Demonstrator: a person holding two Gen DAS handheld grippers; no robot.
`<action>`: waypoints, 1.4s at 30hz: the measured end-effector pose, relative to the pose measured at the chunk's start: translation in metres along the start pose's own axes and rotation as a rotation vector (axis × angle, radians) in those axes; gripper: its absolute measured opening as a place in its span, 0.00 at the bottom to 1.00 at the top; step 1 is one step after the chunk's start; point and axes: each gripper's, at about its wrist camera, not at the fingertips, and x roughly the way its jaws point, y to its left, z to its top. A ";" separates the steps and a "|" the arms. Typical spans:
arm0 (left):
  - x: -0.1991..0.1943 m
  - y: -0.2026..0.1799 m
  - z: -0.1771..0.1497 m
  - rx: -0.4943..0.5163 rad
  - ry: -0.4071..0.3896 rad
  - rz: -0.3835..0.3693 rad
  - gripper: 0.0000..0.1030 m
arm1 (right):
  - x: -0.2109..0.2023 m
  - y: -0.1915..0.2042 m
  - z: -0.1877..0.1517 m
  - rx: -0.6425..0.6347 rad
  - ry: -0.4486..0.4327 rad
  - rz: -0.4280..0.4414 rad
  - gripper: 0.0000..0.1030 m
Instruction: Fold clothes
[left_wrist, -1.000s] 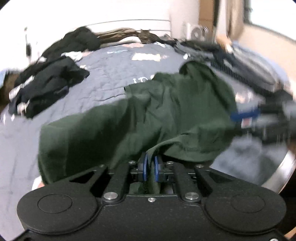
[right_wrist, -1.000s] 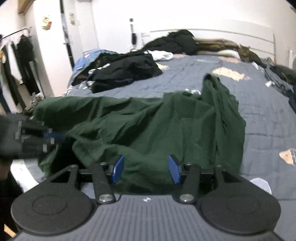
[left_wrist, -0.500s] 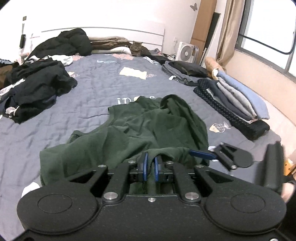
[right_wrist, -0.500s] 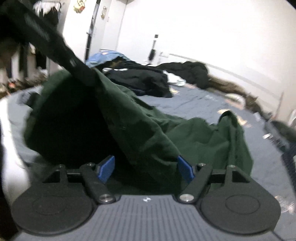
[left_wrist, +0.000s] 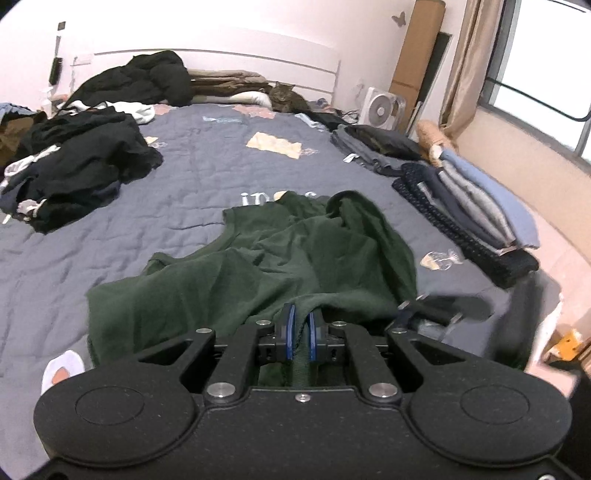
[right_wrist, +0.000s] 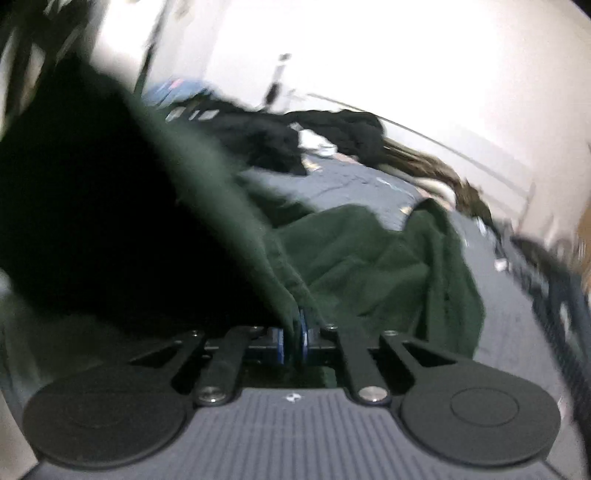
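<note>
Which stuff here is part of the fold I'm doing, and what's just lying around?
In the job:
- dark green garment
- left gripper, clamped on its near edge
- right gripper, closing on another edge

Lying about:
- black clothes heap
- folded stack
- cat
- fan

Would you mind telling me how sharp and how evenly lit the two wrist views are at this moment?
Left wrist view: mostly sharp, green garment crisp; the window is blown out, and the right gripper is smeared. Right wrist view: heavily motion-blurred, white wall overexposed, raised green cloth nearly black at left.
</note>
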 end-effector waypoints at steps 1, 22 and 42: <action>0.000 -0.001 -0.003 0.011 0.007 0.019 0.10 | -0.005 -0.009 0.005 0.064 -0.009 0.011 0.07; 0.058 -0.050 -0.113 0.450 0.186 0.518 0.72 | -0.027 -0.097 0.013 0.576 -0.058 0.144 0.07; 0.029 -0.015 -0.091 0.174 0.075 0.386 0.03 | -0.022 -0.105 0.005 0.591 -0.037 0.109 0.07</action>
